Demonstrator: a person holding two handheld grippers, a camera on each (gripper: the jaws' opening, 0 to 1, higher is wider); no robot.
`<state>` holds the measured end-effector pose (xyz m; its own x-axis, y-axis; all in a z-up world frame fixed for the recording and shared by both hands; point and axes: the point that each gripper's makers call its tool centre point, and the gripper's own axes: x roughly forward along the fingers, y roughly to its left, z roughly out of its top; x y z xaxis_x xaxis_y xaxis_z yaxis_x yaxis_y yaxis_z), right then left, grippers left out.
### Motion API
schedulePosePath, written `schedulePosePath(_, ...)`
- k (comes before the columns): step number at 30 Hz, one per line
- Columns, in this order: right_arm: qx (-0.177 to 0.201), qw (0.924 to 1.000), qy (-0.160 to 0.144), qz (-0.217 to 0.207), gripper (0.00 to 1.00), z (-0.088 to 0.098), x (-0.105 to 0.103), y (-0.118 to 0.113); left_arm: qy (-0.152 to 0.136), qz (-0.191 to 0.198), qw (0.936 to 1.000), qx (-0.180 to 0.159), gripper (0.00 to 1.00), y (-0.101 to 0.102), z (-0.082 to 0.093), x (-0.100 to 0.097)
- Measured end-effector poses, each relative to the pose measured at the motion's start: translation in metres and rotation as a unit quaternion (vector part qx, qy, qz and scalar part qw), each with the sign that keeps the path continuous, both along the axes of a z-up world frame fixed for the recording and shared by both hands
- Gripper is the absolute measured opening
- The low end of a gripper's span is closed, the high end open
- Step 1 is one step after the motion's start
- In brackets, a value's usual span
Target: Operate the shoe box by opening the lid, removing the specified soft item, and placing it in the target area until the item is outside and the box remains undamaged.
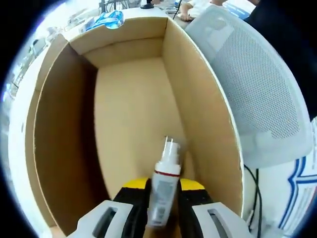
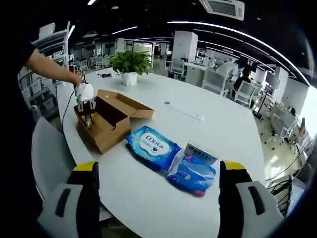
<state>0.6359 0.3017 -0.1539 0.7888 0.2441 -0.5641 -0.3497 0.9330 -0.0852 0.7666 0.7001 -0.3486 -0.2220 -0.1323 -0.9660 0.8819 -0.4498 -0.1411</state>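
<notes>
The item in hand is a small spray bottle [image 1: 163, 191], white-capped with a red band and a pale labelled body, clamped between the jaws of the left gripper [image 1: 162, 198] and standing nozzle-up inside the open shoe box [image 1: 133, 124]. It is judged light and rigid rather than soft, with a smooth plastic wall that may slip or twist under a loose grip; the jaws bear on the lower body below the red band, which is the widest and firmest place to hold. The nozzle is thin and should not be used as a grip point or knocked on the cardboard wall just beside it. The box floor around the bottle is bare. In the right gripper view the left gripper [image 2: 85, 101] reaches downward into the box [image 2: 106, 121] from above, held by a hand whose forearm comes in from the upper left; the lid is folded back and lies open on the white table [image 2: 208, 134]. The right gripper [image 2: 158, 198] hangs well apart from the box with its jaws wide apart and nothing between them, pointing across the table. A blue wipes pack [image 2: 153, 145] lies near the box, with a small carton [image 2: 200, 150] and a blue pouch [image 2: 193, 176] beside it. A potted plant [image 2: 130, 64] stands farther back.
</notes>
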Motion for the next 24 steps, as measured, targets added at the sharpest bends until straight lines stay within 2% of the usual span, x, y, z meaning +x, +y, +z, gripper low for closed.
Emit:
schedulePosePath(14, 0.002, 0.9999, -0.010, 0.004, 0.96, 0.006, 0.001, 0.007, -0.011, 0.045, 0.9987, -0.019, 0.20, -0.004, 0.009, 0.002)
schedulePosePath(24, 0.006, 0.9998, -0.012, 0.012, 0.96, 0.004, 0.003, 0.016, -0.021, 0.068, 0.9960, -0.053, 0.20, -0.014, 0.028, 0.002)
